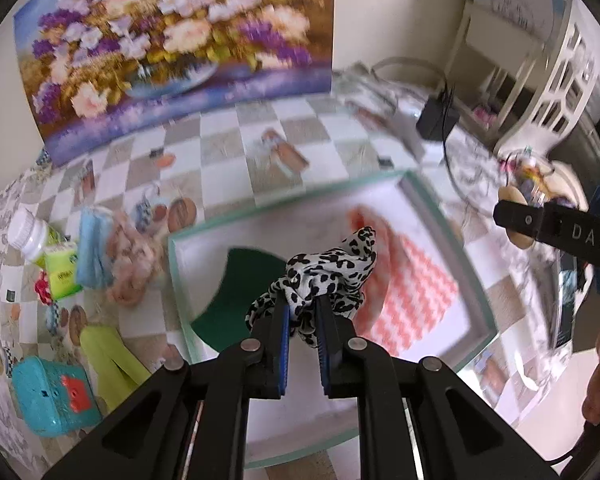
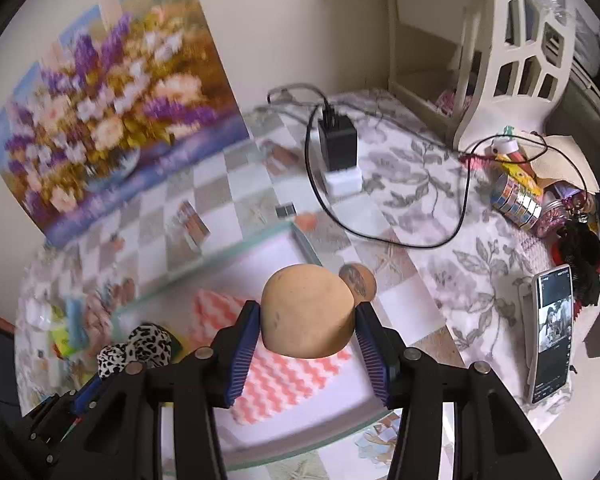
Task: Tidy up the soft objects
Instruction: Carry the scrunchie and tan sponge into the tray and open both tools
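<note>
My left gripper (image 1: 302,312) is shut on a black-and-white leopard-print scrunchie (image 1: 328,272), held above a white tray with a pale green rim (image 1: 292,200). A dark green cloth (image 1: 236,292) and a pink-and-white zigzag cloth (image 1: 412,296) lie in the tray. My right gripper (image 2: 306,334) is shut on a tan egg-shaped sponge (image 2: 306,312), held over the tray's right end (image 2: 308,248) above the zigzag cloth (image 2: 284,384). The scrunchie (image 2: 134,348) shows at lower left in the right wrist view. The right gripper's arm (image 1: 556,228) appears at the right in the left wrist view.
Left of the tray lie a blue face mask (image 1: 94,252), a peach scrunchie (image 1: 130,268), a green packet (image 1: 62,274), a white bottle (image 1: 30,232), a lime cloth (image 1: 108,356) and a teal case (image 1: 52,396). A black charger (image 2: 336,144), cable, phone (image 2: 550,332) and clutter sit to the right. A flower painting (image 1: 172,40) leans on the wall.
</note>
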`<state>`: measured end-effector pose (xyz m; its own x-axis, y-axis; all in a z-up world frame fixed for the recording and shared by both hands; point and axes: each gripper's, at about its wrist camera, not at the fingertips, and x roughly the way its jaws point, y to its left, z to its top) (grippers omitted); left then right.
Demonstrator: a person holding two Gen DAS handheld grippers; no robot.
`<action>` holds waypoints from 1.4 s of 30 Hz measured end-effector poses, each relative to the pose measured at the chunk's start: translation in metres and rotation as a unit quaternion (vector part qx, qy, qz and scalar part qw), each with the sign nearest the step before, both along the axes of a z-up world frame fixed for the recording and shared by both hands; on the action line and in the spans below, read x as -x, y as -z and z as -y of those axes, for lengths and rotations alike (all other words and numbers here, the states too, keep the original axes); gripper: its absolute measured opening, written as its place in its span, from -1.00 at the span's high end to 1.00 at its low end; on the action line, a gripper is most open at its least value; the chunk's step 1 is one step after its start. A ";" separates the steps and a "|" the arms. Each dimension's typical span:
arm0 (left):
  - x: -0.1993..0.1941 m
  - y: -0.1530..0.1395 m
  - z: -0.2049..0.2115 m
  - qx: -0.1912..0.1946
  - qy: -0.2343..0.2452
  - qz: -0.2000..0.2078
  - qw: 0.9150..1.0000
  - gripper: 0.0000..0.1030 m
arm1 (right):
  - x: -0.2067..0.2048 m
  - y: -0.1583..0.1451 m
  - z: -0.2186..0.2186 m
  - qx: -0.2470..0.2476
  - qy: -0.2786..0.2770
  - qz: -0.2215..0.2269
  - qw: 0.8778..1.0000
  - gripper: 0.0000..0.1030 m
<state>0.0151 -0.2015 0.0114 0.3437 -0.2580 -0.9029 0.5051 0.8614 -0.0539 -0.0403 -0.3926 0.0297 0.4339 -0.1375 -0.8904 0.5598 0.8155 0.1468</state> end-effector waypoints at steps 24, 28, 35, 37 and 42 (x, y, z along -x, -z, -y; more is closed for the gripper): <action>0.013 0.071 0.015 -0.064 0.027 -0.096 0.993 0.53 | -0.019 0.106 -0.010 -0.045 -0.028 -0.158 0.986 -0.23; 0.013 0.065 0.014 -0.064 0.028 -0.091 0.993 0.14 | -0.021 0.103 -0.013 -0.032 -0.029 -0.161 0.986 -0.40; 0.016 0.042 0.009 -0.045 0.038 -0.078 0.995 -0.27 | -0.024 0.086 -0.020 -0.016 -0.036 -0.146 0.989 -0.64; 0.016 0.033 0.007 -0.037 0.038 -0.071 0.996 -0.27 | -0.024 0.079 -0.022 -0.011 -0.037 -0.137 0.990 -0.73; 0.009 0.011 -0.005 -0.013 0.019 -0.049 0.999 -0.29 | -0.024 0.060 -0.024 0.004 -0.043 -0.110 0.993 -0.92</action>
<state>0.0062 -0.1964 0.0006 0.2436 -0.2447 -0.9385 0.5307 0.8435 -0.0822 -0.0164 -0.3686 -0.0304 0.2403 -0.1164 -0.9637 0.5058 0.8624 0.0220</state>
